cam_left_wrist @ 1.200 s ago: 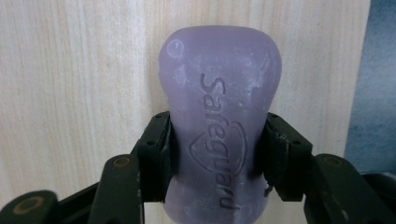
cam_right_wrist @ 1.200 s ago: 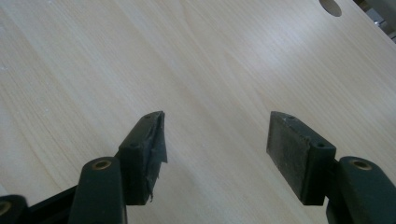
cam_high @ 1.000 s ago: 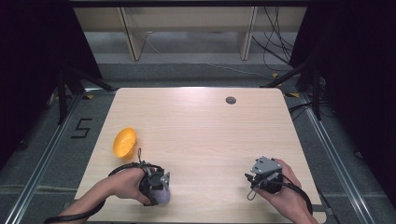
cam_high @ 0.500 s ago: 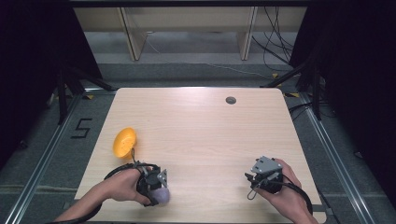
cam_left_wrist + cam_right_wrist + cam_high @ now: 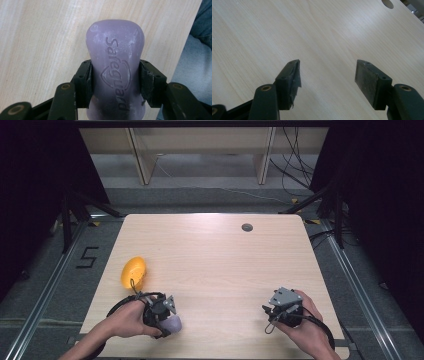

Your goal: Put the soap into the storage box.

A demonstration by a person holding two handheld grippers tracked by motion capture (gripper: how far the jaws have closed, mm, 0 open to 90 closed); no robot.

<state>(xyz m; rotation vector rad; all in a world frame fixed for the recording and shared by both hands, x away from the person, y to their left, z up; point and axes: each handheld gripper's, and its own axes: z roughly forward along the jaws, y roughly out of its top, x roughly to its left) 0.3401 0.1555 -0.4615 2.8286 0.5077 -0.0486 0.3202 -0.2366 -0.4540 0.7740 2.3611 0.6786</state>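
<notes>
The left hand-held gripper (image 5: 115, 82) is clenched on a purple bar of soap (image 5: 115, 67), its two black jaws pressing the bar's long sides about halfway along. In the left gripper view the soap points away from the camera, its rounded end past the jaw tips, with a brand word and a shield mark pressed into its upper face. Pale wood grain lies behind it, and the table's near edge and a bit of blue and grey cloth show at the right of that view. In the high view this hand-held gripper (image 5: 167, 317) sits near the near-left corner of the table (image 5: 220, 260), held in the person's left hand (image 5: 125, 320), and the soap (image 5: 173, 323) pokes out toward the near edge. Whether the bar touches the wood I cannot tell.

The right hand-held gripper (image 5: 328, 75) is released, its jaws spread wide with bare wood between them. In the high view it (image 5: 272, 312) is near the near-right corner, held in the right hand (image 5: 302, 322), a grey three-cornered plate on top.

Just beyond the left hand-held gripper, by the left edge, lies an orange rounded thing (image 5: 133, 271). A small dark round hole (image 5: 247, 227) sits in the tabletop close to the far edge, right of the middle.
</notes>
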